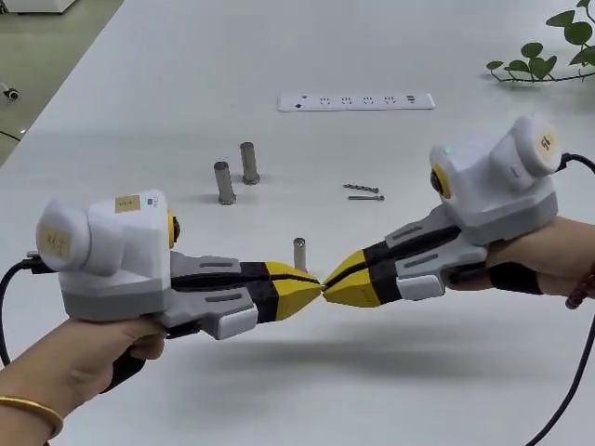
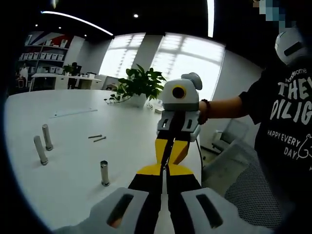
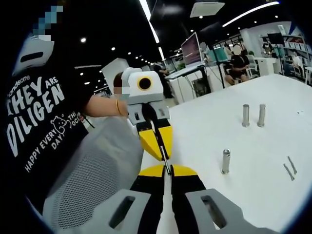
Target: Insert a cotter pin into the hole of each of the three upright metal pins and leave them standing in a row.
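**Two grippers meeting tip to tip on one cotter pin**

The left gripper and the right gripper are pointing at each other above the white table, their yellow tips touching. Both pairs of jaws are standing narrow, almost together. In the right gripper view a thin cotter pin is running along the seam of the left gripper's jaws and ending at the right gripper's own tips, so both seem to be pinching it; in the head view it is too small to make out.

The nearest metal pin is standing upright on the table just beyond the meeting tips. It is sitting left of the jaws in the left gripper view and right of them in the right gripper view. The two other metal pins are standing close together, farther beyond the left gripper's jaws. Two spare cotter pins are lying side by side, beyond the right gripper's jaws.
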`<state>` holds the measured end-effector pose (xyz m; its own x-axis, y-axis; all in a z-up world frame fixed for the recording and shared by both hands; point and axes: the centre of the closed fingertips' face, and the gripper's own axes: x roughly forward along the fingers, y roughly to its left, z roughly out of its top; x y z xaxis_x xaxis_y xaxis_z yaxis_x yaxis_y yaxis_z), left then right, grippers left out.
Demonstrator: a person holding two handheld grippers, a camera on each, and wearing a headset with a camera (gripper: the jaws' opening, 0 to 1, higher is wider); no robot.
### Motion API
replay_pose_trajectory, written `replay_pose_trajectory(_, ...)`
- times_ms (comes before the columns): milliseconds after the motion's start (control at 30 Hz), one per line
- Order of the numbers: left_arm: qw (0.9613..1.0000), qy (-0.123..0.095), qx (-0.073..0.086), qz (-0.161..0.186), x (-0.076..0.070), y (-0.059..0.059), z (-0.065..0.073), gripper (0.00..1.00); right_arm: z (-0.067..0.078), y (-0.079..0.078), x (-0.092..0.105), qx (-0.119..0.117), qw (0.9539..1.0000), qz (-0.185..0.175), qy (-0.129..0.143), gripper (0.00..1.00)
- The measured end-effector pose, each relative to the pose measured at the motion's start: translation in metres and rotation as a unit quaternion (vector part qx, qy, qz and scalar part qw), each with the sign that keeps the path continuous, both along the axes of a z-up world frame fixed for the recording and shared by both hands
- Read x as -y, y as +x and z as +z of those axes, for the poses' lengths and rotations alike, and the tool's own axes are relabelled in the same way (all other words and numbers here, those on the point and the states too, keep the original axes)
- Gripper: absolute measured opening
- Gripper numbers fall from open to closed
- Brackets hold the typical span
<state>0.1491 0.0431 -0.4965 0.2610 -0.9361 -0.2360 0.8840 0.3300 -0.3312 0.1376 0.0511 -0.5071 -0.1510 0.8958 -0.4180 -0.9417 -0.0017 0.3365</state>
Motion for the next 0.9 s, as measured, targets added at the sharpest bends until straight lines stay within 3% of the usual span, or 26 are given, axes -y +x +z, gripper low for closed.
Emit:
replay_pose_trajectory(100, 1.0, 0.007, 0.007, 0.001, 0.0, 0.001, -0.002, 0.0, -0.001, -0.002, 0.0, 0.022, 0.9996, 0.016, -0.012, 0.0)
replay_pose_trajectory(200, 1.0, 0.009, 0.004, -0.001, -0.001, 0.0, -0.003, 0.02, -0.003, -0.003, 0.0, 0.037, 0.9987, 0.026, -0.023, 0.0)
replay_pose_trajectory(467, 0.9997, 0.019, 0.01, 0.011, -0.002, 0.005, -0.007, 0.03, -0.008, 0.003, 0.001, 0.064, 0.9962, 0.031, -0.05, 0.0)
replay_pose_trajectory(667, 0.9988, 0.035, 0.01, 0.033, -0.009, 0.013, -0.013, 0.05, -0.009, 0.01, 0.005, 0.065, 0.996, 0.021, -0.057, 0.0)
replay_pose_trajectory(900, 0.9953, 0.051, 0.024, 0.08, -0.02, 0.028, -0.018, 0.1, -0.018, 0.026, 0.015, 0.078, 0.9926, 0.001, -0.093, 0.0)
